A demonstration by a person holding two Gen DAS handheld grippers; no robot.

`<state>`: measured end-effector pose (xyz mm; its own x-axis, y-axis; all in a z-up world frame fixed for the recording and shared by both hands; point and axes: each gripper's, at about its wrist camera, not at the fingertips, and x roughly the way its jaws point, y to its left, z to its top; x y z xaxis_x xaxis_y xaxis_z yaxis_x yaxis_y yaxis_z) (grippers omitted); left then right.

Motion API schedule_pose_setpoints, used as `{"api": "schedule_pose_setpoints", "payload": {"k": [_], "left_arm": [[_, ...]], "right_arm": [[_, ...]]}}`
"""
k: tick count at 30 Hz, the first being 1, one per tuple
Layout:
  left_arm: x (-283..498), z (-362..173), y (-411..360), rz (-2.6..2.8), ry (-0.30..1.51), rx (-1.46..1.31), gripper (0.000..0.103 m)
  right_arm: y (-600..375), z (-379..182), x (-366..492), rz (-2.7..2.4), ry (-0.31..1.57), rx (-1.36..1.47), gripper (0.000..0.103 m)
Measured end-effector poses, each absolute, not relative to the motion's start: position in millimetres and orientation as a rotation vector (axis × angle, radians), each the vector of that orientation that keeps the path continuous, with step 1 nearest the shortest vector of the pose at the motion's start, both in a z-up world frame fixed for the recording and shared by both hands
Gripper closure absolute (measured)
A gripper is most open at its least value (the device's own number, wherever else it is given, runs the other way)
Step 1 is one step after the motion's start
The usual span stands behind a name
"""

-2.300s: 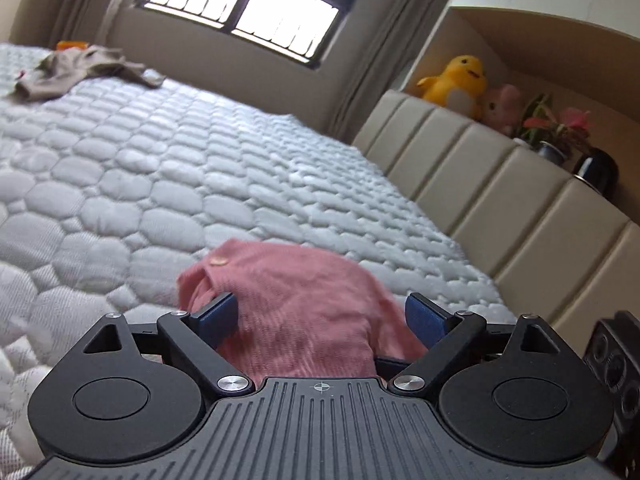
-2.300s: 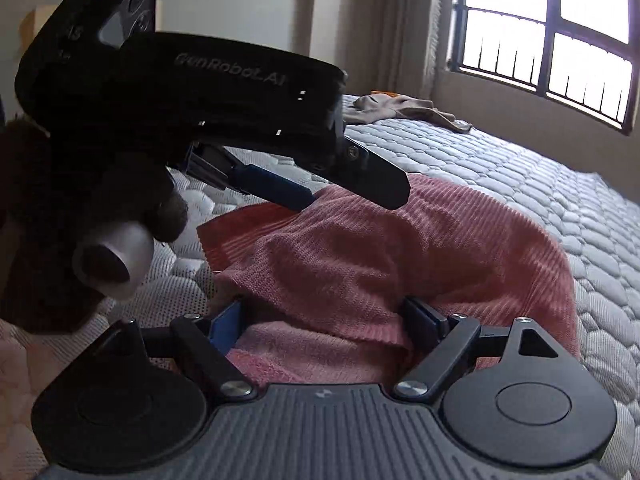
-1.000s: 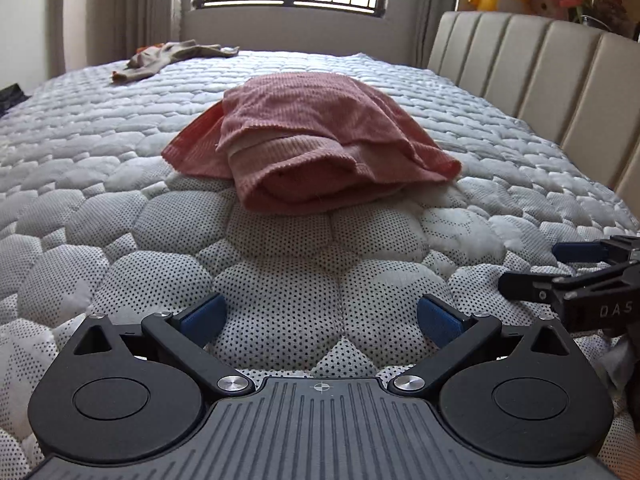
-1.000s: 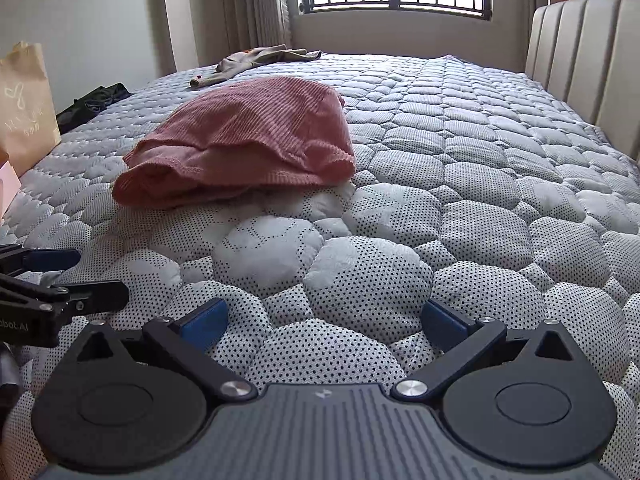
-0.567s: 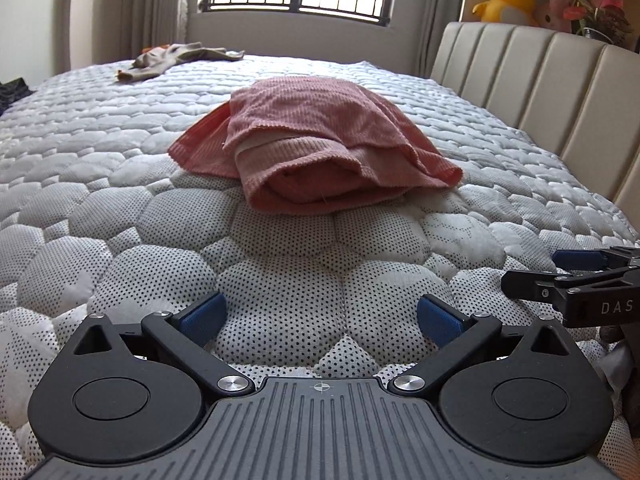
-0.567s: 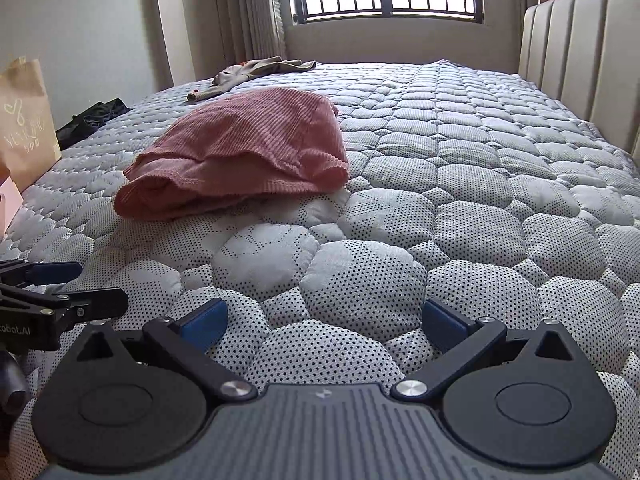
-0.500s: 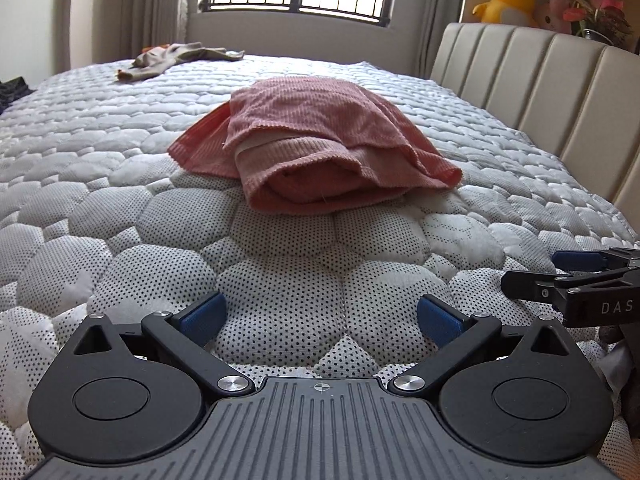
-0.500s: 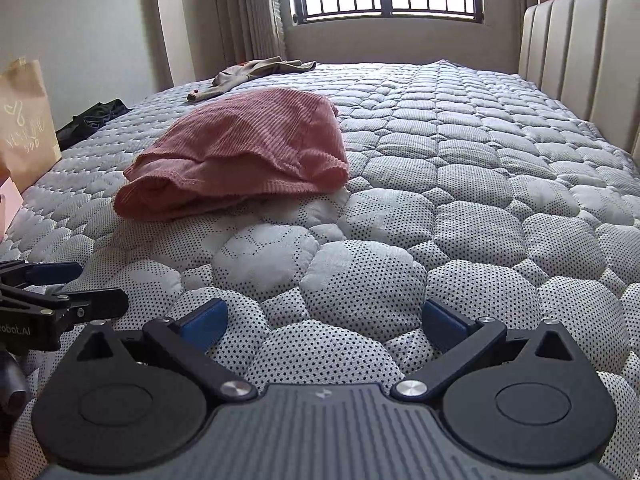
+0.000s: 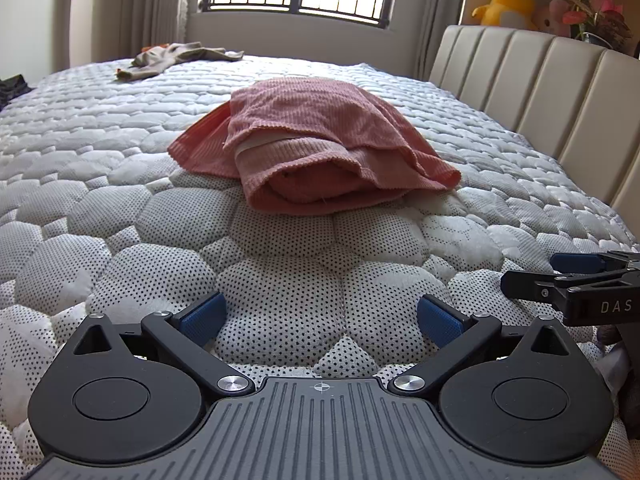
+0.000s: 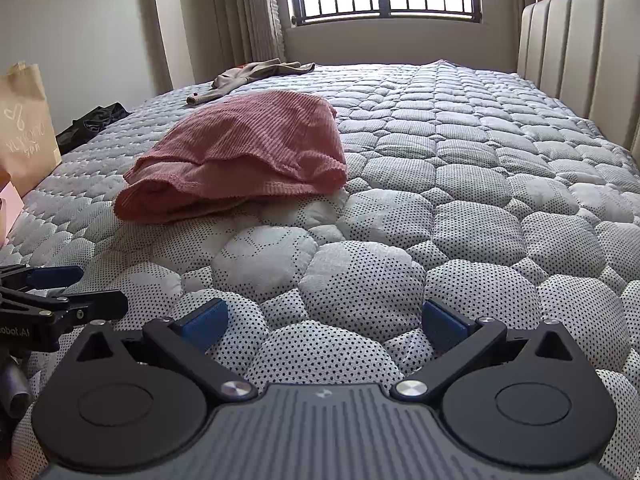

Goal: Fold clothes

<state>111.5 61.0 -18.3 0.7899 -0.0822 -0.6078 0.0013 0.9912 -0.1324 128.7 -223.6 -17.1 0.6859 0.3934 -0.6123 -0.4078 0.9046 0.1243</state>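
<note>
A pink ribbed garment (image 9: 316,144) lies folded in a bundle on the quilted mattress (image 9: 100,216), well ahead of both grippers; it also shows in the right wrist view (image 10: 244,156). My left gripper (image 9: 320,316) is open and empty, low over the mattress. My right gripper (image 10: 324,320) is open and empty, too. Each gripper shows at the edge of the other's view, the right one (image 9: 576,276) at the right, the left one (image 10: 56,292) at the left.
A beige garment (image 9: 180,58) lies crumpled at the far end of the bed near the window. A padded headboard (image 9: 560,92) runs along the right. A paper bag (image 10: 26,124) and dark clothes (image 10: 94,120) sit beside the bed's left edge.
Both grippers let go of the pink garment and pulled back from it; over the last half second they have held nearly still.
</note>
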Motion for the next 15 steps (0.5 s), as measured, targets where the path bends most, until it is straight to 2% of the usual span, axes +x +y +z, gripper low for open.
{"api": "schedule_pose_setpoints", "payload": {"k": [15], "left_arm": [[111.2, -18.1, 62.1, -0.047, 0.657, -0.132, 0.000]], "right_arm": [[-224.5, -17.4, 129.1, 0.451, 0.679, -0.018, 0.000]]}}
